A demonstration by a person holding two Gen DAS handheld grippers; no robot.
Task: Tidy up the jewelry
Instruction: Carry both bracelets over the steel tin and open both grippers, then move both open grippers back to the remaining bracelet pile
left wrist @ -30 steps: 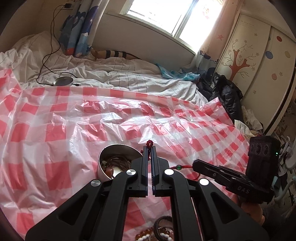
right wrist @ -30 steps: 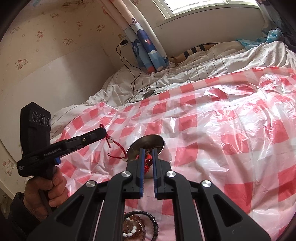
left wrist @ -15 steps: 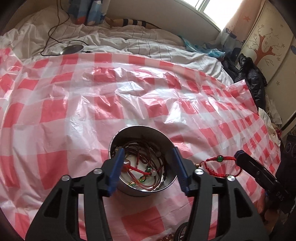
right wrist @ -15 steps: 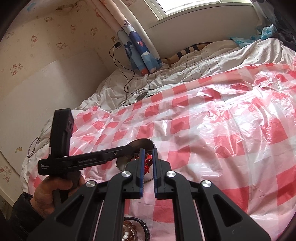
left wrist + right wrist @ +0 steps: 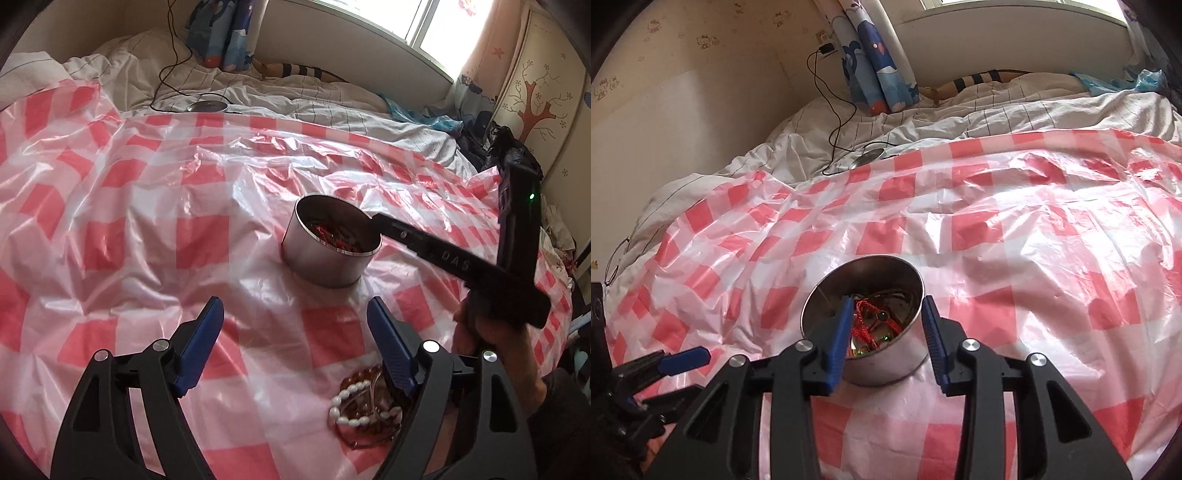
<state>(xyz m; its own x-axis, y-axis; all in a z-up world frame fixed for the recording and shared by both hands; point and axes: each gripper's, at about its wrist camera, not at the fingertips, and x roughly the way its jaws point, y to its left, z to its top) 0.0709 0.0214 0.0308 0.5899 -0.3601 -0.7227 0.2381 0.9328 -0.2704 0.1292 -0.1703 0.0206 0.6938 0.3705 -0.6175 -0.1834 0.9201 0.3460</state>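
A steel bowl (image 5: 325,258) stands on the red-checked plastic sheet (image 5: 147,229) and holds red cord bracelets (image 5: 868,325) with green beads. My right gripper (image 5: 886,325) is open, its fingertips over the bowl's rim; it also shows in the left wrist view (image 5: 376,223), reaching into the bowl from the right. My left gripper (image 5: 295,325) is open and empty, low over the sheet in front of the bowl; it shows at the lower left of the right wrist view (image 5: 683,362). A pile of bead bracelets (image 5: 365,406), white and amber, lies by the left gripper's right finger.
The sheet covers a bed with rumpled white bedding (image 5: 923,118) behind. A black cable and round metal disc (image 5: 207,107) lie on the bedding. A wardrobe (image 5: 535,92) and dark clutter (image 5: 491,140) stand at the right.
The right gripper opened over the bowl and let the red bracelet drop in. The left gripper opened earlier, then pulled back from the bowl toward the bead pile.
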